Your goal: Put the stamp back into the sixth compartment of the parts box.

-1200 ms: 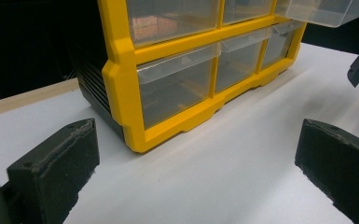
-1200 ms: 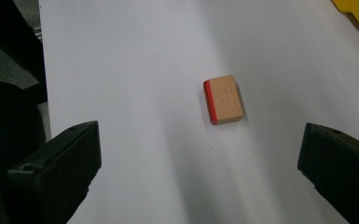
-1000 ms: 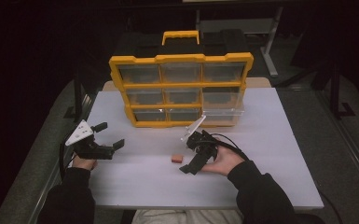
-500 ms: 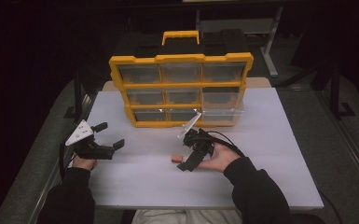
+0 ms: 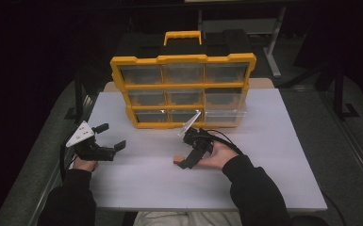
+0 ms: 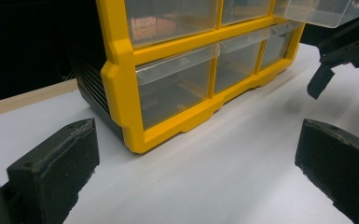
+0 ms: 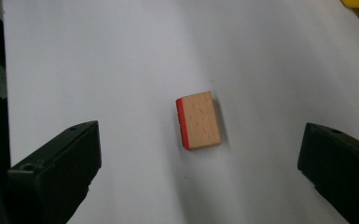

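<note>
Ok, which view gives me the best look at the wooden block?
The right gripper view: the block lies flat on the table, centred between the open jaws of the right tool, its red edge clear. In the high view it is a small sliver at that tool's tip.

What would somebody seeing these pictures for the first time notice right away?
The yellow drawer organizer stands out first, upright at the far middle of the white table, with one clear drawer at its lower right pulled out. Next comes the small wooden block with a red edge, lying flat on the table in front of the right gripper, whose jaws are spread wide. The left gripper sits open near the table's left edge.
</note>
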The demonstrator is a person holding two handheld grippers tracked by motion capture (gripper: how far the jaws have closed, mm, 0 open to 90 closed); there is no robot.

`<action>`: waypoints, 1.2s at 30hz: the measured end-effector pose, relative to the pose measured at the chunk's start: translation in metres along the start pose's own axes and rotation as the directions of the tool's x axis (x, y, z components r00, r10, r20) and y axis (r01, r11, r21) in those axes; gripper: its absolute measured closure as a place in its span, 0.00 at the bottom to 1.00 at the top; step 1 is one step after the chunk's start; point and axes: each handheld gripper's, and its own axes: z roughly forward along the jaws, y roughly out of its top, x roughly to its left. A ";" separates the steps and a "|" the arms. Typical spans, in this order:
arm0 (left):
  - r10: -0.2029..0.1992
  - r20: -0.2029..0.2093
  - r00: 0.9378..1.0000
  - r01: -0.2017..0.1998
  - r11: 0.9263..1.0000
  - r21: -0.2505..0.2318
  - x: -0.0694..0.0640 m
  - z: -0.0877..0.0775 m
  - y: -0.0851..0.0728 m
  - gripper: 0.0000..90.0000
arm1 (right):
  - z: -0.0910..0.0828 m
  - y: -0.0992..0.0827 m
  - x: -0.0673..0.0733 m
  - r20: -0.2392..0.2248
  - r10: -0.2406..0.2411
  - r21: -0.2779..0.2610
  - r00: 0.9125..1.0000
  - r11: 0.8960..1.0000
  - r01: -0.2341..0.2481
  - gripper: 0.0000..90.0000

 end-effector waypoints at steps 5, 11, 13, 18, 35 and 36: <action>0.000 0.002 1.000 0.000 1.000 0.002 0.000 0.000 0.000 0.00 | 0.008 0.001 -0.003 0.002 0.000 0.010 1.000 1.000 0.000 0.00; 0.001 0.002 1.000 -0.001 1.000 0.002 0.000 0.000 0.000 0.00 | 0.015 0.003 -0.004 0.002 -0.014 0.017 1.000 1.000 0.014 0.02; 0.001 0.003 1.000 -0.001 1.000 0.002 0.000 0.000 0.000 0.00 | 0.016 0.004 -0.004 0.000 -0.022 0.021 1.000 1.000 0.022 0.03; 0.001 0.003 1.000 -0.001 1.000 0.002 0.000 0.000 0.000 0.00 | 0.021 0.008 -0.002 -0.009 -0.050 0.027 0.999 0.998 0.050 0.12; 0.001 0.006 1.000 -0.001 1.000 0.000 0.000 0.001 0.000 0.00 | 0.030 0.009 -0.003 -0.034 -0.090 0.073 0.995 0.993 0.092 0.46; 0.000 0.005 1.000 0.000 1.000 0.000 0.000 0.001 0.000 0.00 | 0.030 0.009 -0.002 -0.032 -0.092 0.075 0.995 0.993 0.094 0.49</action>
